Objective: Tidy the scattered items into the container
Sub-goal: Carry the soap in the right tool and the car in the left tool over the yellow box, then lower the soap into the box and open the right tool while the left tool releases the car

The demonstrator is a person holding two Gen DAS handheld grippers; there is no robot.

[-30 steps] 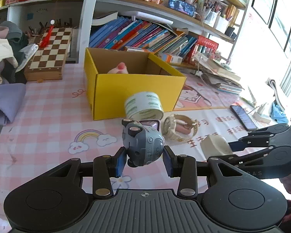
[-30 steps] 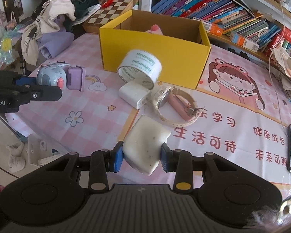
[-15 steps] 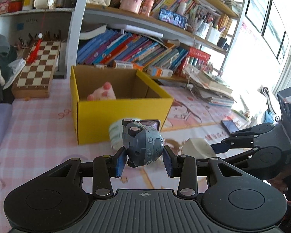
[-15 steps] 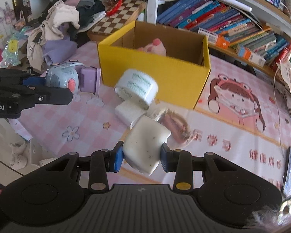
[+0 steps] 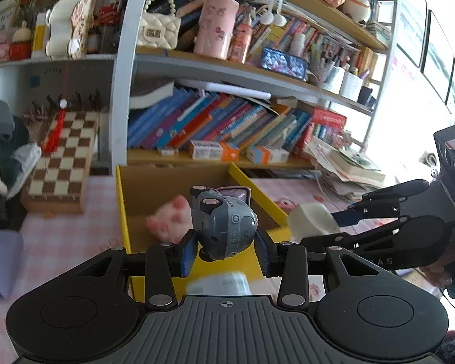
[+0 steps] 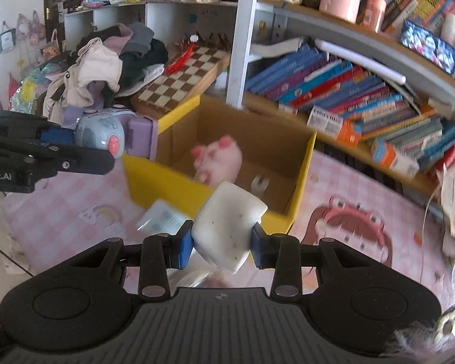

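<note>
My left gripper (image 5: 225, 250) is shut on a grey-blue round toy (image 5: 225, 221) with a purple block at its end, held above the front wall of the open yellow box (image 5: 122, 212). My right gripper (image 6: 222, 244) is shut on a white speckled block (image 6: 227, 227), held above the near wall of the yellow box (image 6: 163, 182). A pink plush pig (image 6: 218, 157) lies inside the box; it also shows in the left wrist view (image 5: 169, 218). A white tape roll (image 6: 162, 220) leans against the box front. Each gripper shows in the other's view, toy (image 6: 101, 133) and block (image 5: 310, 220).
A chessboard (image 5: 60, 163) lies left of the box by a clothes pile (image 6: 106, 60). Shelves of books (image 5: 227, 124) stand right behind the box. The table has a pink checked cloth (image 6: 363, 221).
Both grippers have risen and moved forward with their loads, from low over the table to just above the yellow box. The items left on the table have dropped below view.
</note>
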